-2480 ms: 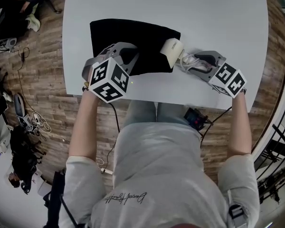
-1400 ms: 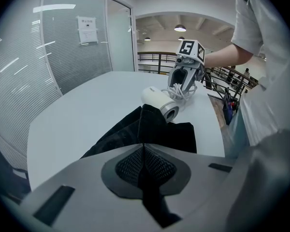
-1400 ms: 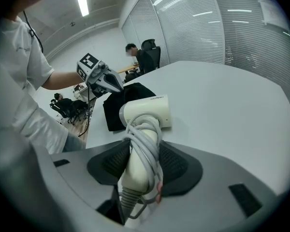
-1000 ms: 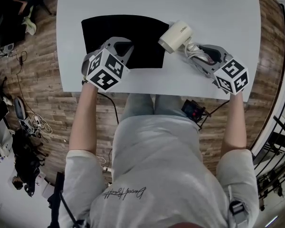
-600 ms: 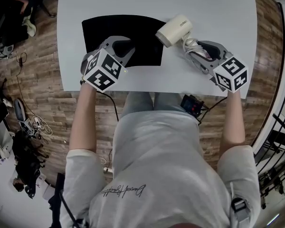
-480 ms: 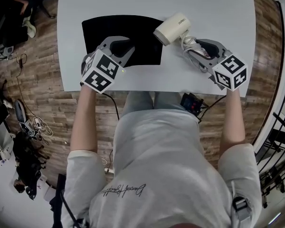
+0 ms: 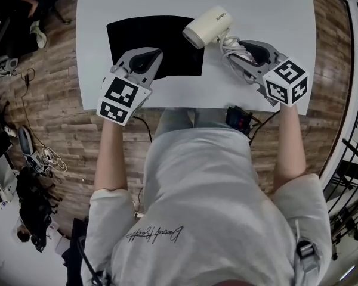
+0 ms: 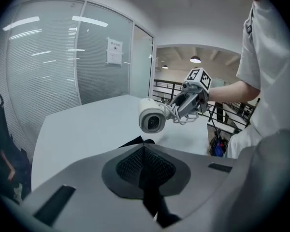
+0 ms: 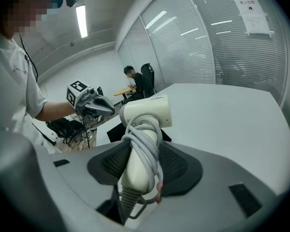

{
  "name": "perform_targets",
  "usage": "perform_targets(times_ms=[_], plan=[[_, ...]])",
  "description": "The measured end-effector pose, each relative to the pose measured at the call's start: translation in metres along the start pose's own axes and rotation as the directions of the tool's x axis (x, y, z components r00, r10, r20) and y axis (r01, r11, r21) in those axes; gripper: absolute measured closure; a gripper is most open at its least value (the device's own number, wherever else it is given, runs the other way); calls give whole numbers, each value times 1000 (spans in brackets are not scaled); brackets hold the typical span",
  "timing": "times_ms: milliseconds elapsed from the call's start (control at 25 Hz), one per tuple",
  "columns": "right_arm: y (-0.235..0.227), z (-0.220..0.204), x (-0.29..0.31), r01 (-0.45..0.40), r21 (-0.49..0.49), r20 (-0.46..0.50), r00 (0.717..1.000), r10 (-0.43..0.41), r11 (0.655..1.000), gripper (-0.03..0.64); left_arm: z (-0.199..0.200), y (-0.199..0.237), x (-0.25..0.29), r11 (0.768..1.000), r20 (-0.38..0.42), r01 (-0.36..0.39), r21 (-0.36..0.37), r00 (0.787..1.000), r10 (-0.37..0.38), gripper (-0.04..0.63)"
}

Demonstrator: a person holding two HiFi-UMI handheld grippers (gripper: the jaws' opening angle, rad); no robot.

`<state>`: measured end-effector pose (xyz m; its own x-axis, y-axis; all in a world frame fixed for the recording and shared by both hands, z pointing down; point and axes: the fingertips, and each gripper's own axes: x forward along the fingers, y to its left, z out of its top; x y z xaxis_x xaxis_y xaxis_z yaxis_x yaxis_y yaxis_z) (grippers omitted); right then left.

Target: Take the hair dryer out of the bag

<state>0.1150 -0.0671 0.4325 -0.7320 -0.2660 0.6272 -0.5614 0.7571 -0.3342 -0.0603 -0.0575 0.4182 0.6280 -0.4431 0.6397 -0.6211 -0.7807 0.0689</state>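
Observation:
The cream hair dryer [image 7: 206, 25] hangs in the air, clear of the black bag [image 7: 152, 37]. My right gripper [image 7: 241, 52] is shut on its handle, where the grey cord is wound [image 9: 144, 144]. The flat bag lies on the white table [image 7: 268, 11]. My left gripper [image 7: 142, 61] hovers over the bag's near edge; its jaws have just been closing and now stand shut with nothing between them [image 8: 144, 151]. In the left gripper view the hair dryer's [image 8: 152, 119] nozzle faces me, with a bit of the bag [image 8: 135, 141] below it.
A small black device [image 7: 241, 119] hangs at the person's lap below the table's near edge. Glass partition walls [image 8: 63, 66] run behind the table. Another person [image 9: 133, 79] sits at a far desk. Wooden floor with cables and gear [image 7: 24, 148] lies to the left.
The right gripper has raised the hair dryer and carried it up and away from the bag's mouth. The left gripper has lifted off the bag, which stays flat on the table.

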Motion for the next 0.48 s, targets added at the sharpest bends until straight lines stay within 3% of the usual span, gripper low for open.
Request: perform_targets(times_ms=[160, 480], plan=[[12, 10, -1, 5, -5, 16, 1000, -5, 1000, 410, 16, 2, -24, 993, 113, -69, -91, 990, 79, 583], [31, 19, -4, 19, 34, 53, 998, -20, 999, 410, 23, 9, -52, 953, 211, -186, -239, 948, 238, 583]])
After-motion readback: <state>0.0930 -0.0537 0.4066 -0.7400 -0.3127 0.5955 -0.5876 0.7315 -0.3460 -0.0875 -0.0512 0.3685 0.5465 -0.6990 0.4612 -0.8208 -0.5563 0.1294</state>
